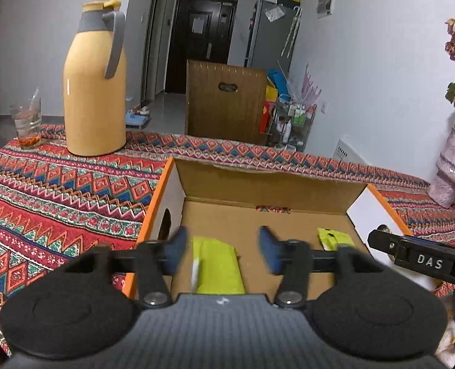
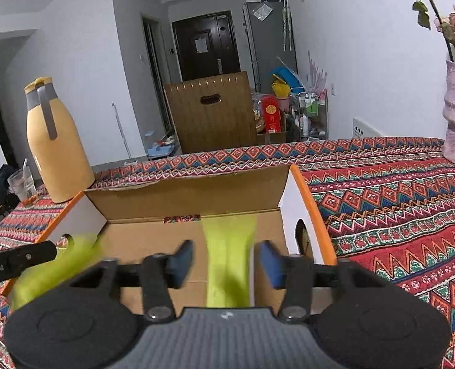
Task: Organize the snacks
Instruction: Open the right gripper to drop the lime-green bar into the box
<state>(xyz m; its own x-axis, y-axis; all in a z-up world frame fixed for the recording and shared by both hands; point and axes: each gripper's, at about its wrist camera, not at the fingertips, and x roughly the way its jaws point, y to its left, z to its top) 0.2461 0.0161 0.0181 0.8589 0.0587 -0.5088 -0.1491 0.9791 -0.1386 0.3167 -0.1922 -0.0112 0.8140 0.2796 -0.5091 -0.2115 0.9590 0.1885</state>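
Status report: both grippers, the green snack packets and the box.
Left gripper open, right gripper open. Green packet and second green packet loose between the fingers, over the cardboard box. Nothing blocking.

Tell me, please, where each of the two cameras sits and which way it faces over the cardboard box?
Left wrist view: sits on the left gripper, facing forward and down into the cardboard box; its jaws stand open around a green snack packet, and the right gripper's tip enters from the right.
Right wrist view: sits on the right gripper, facing the same way; jaws open around a second green packet, blurred; the left gripper's tip shows at left.
Shared: the box, yellow thermos, patterned tablecloth, dark door.
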